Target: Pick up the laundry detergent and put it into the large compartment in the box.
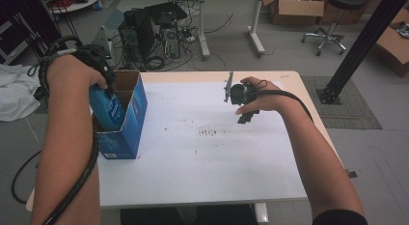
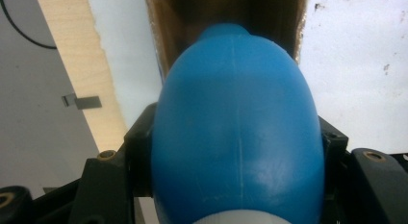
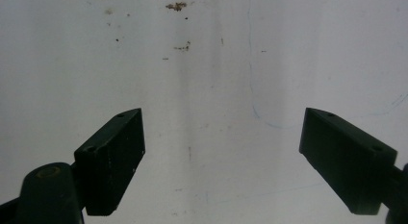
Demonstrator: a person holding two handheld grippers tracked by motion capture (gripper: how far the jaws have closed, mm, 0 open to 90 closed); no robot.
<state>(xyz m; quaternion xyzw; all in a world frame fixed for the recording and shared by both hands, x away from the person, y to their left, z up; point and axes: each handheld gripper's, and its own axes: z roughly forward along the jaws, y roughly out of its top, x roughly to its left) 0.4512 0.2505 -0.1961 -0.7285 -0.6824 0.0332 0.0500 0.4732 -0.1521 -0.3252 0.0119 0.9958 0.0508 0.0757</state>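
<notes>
White tabletop, bit scuffed, and at its left edge the left gripper is clamped on a blue bottle, long axis pointing down into the open cardboard box, while the right gripper hangs wide open and empty near the far right corner.

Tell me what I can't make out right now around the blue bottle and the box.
- Blue bottle cap end: cut off by the left gripper view's bottom edge.
- Bottle label text: too small in the high view.
- Box interior and the bottle's lower end: hidden by the box walls and bottle.
- Left gripper jaws: hidden behind the hand in the high view.
</notes>
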